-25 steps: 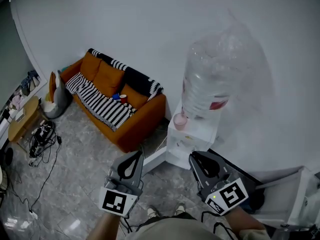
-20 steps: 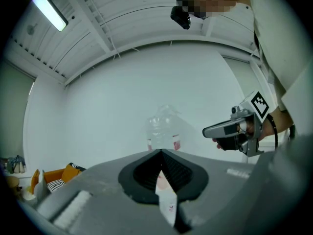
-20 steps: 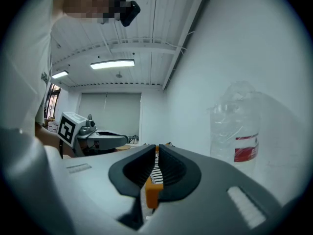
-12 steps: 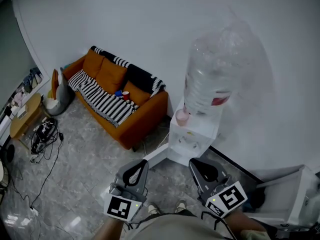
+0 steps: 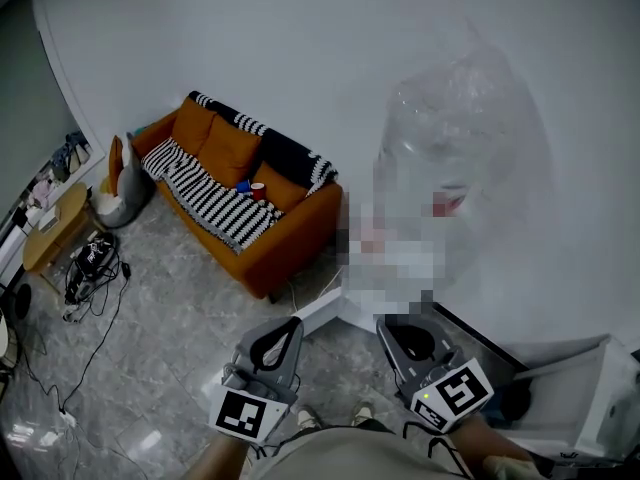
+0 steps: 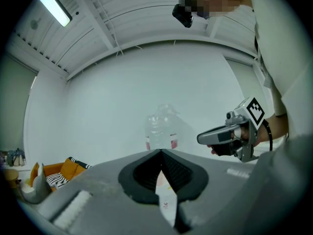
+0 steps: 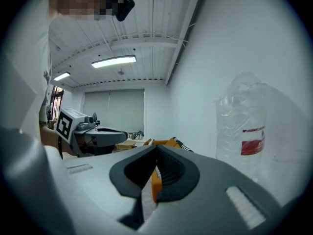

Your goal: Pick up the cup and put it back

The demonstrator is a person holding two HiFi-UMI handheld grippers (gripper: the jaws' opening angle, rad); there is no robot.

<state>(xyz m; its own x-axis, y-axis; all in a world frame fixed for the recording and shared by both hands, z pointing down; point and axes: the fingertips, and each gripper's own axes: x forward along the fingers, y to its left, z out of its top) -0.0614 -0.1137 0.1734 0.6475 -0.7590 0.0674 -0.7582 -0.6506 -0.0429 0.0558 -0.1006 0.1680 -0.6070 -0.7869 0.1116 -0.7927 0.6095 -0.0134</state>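
Note:
A large clear water bottle (image 5: 450, 158) stands upside down on a white dispenser by the wall. A blurred patch covers the dispenser top, so I cannot make out the pink cup there. My left gripper (image 5: 290, 321) and right gripper (image 5: 385, 321) are held side by side close to my body, short of the dispenser, both shut with nothing between the jaws. The left gripper view shows its shut tips (image 6: 160, 151) pointing at the bottle (image 6: 161, 131), with the right gripper (image 6: 230, 136) beside it. The right gripper view shows shut tips (image 7: 156, 147) and the bottle (image 7: 242, 126) at right.
An orange sofa (image 5: 240, 203) with a striped throw stands left of the dispenser, with a small red cup (image 5: 258, 189) on it. Cables (image 5: 85, 268) lie on the tiled floor near a low wooden table (image 5: 50, 233). A white open box (image 5: 570, 388) stands at right.
The left gripper has shifted right and lower in the view, closer to my body. The right gripper has hardly moved. The view has drifted slightly.

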